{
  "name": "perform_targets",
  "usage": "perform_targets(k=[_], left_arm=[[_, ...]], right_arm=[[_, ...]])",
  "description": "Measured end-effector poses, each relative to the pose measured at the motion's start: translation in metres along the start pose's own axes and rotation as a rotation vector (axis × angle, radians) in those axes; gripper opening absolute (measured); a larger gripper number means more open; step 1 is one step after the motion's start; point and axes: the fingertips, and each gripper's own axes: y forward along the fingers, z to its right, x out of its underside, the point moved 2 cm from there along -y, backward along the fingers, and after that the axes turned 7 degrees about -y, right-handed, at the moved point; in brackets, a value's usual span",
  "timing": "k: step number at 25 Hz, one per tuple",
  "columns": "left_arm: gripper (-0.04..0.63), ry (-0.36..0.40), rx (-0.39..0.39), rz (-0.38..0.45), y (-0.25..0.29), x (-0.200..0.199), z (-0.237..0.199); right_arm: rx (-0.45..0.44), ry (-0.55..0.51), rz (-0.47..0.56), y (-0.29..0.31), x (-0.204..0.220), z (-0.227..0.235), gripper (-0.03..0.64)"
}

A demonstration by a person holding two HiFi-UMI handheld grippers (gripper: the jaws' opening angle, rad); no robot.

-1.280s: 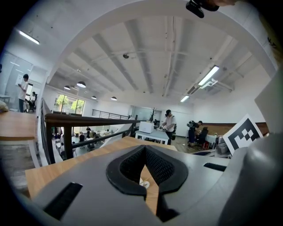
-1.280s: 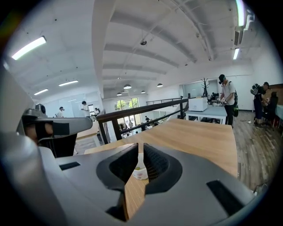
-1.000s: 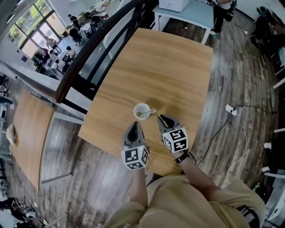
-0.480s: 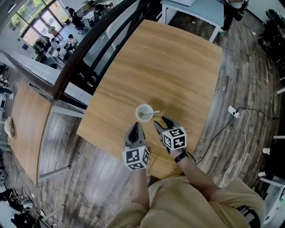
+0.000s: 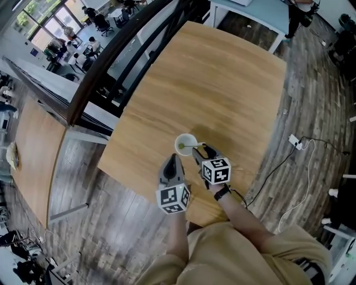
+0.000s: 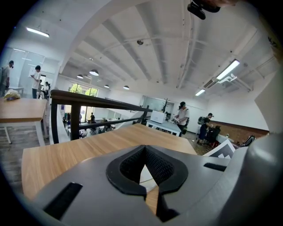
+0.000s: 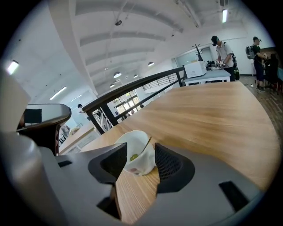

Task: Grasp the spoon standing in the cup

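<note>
Wooden table (image 5: 233,78), light grain, on a dark plank floor (image 5: 311,100). Near the edge closest to the person: white cup (image 5: 186,145), upright, mouth up. Holds a spoon (image 5: 196,146), bowl down inside, handle leaning over the rim toward the right gripper (image 5: 201,151). Holds a small green bit (image 7: 134,156) at the bottom as well.

Right gripper low over the table, just beside the cup, pointing at it from the person's side. Jaws opening, pads well apart. Along them in the right gripper view: cup (image 7: 138,152) and spoon (image 7: 147,144) framed in the gap, just ahead of the tips, touched by neither pad. Grips nothing.

Left gripper (image 5: 172,161) next to the right one, a little farther back from the cup, tip aimed toward the cup's left side. Jaws together: in the left gripper view, pads (image 6: 130,165) meeting at the tips, only a narrow wedge open below them, nothing pinched. Sliver of white visible through that wedge; cannot tell for certain what.

Beyond the table's left edge: black railing (image 5: 114,67), with an open office level below it. On the floor to the right: white power strip (image 5: 293,140) with a trailing cable. Past the far end: pale blue table (image 5: 256,11).
</note>
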Motion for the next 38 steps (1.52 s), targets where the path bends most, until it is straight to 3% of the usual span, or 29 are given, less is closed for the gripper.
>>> perform_targets(k=[3,6,8,17,32,38], left_arm=[[0.011,-0.002,-0.002,-0.006,0.003,0.0,-0.003],[0.011,-0.007,-0.006,-0.006,0.003,-0.001,-0.006],[0.011,-0.015,-0.003,-0.002,0.002,-0.002,-0.008],[0.011,-0.019,0.018,0.037,-0.011,-0.012,-0.004],[0.011,0.038,0.075,0.103,-0.058,-0.026,0.03],[0.011,0.057,0.082,0.151,-0.083,-0.039,0.034]], right_arm=[[0.004,-0.016,-0.001,0.006,-0.003,0.001,0.165],[0.002,0.018,0.036,0.007,-0.01,0.002,0.046],[0.0,0.02,0.05,0.007,-0.013,0.001,0.022],[0.008,-0.03,0.082,-0.008,-0.024,-0.01,0.017],[0.052,-0.099,0.251,-0.089,-0.058,-0.031,0.017],[0.068,-0.081,0.326,-0.121,-0.066,-0.043,0.017]])
